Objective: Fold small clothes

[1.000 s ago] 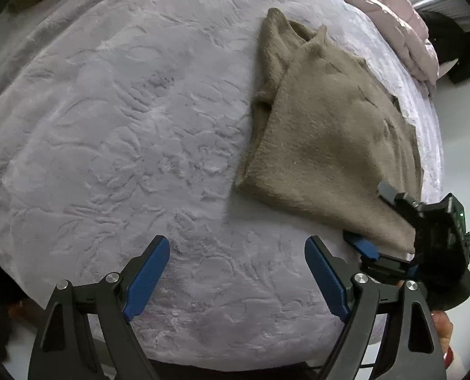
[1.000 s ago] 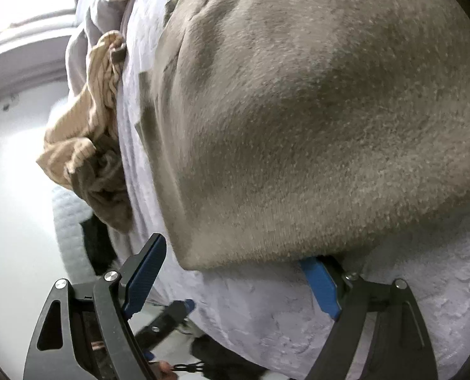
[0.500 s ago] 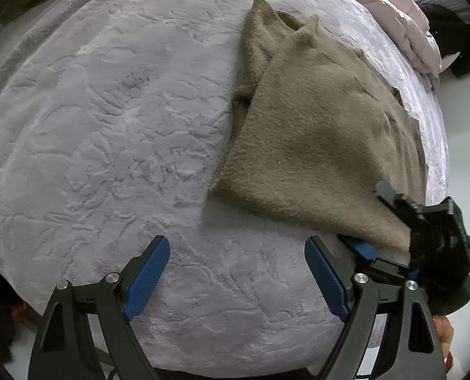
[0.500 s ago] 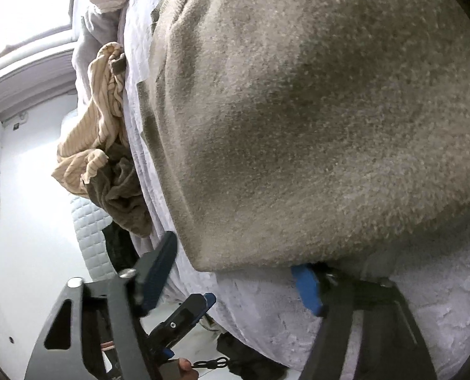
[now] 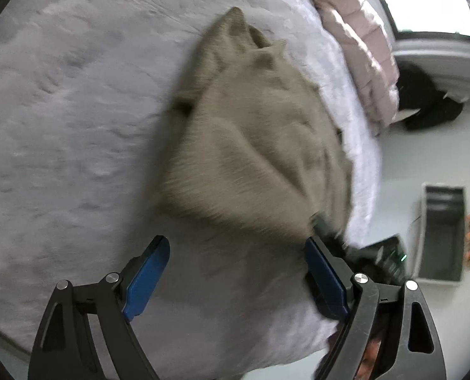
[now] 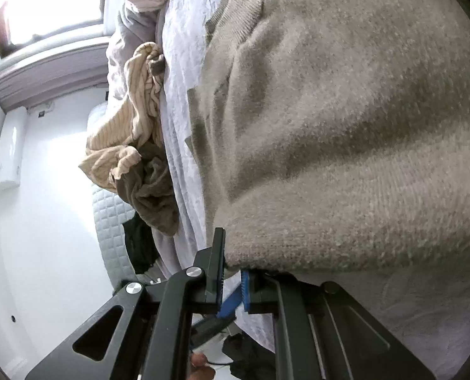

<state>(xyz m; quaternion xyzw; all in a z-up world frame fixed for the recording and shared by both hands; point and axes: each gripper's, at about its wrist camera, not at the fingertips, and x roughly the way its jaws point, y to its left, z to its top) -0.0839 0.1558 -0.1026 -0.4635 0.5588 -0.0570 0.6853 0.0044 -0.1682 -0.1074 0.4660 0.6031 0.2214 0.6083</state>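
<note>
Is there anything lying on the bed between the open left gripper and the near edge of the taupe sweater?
Nothing visible. Only bare lilac bedspread lies between the left gripper and the taupe sweater. The right gripper is shut on the sweater's near corner, off to the right of that gap.

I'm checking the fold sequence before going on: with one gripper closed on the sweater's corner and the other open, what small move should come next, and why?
Probably bring the left gripper to the sweater's near-left corner and close on it. The right gripper is shut on the other near corner, while the left hangs open over the grey bedspread, holding nothing. A two-corner hold should carry the hem over evenly.
</note>
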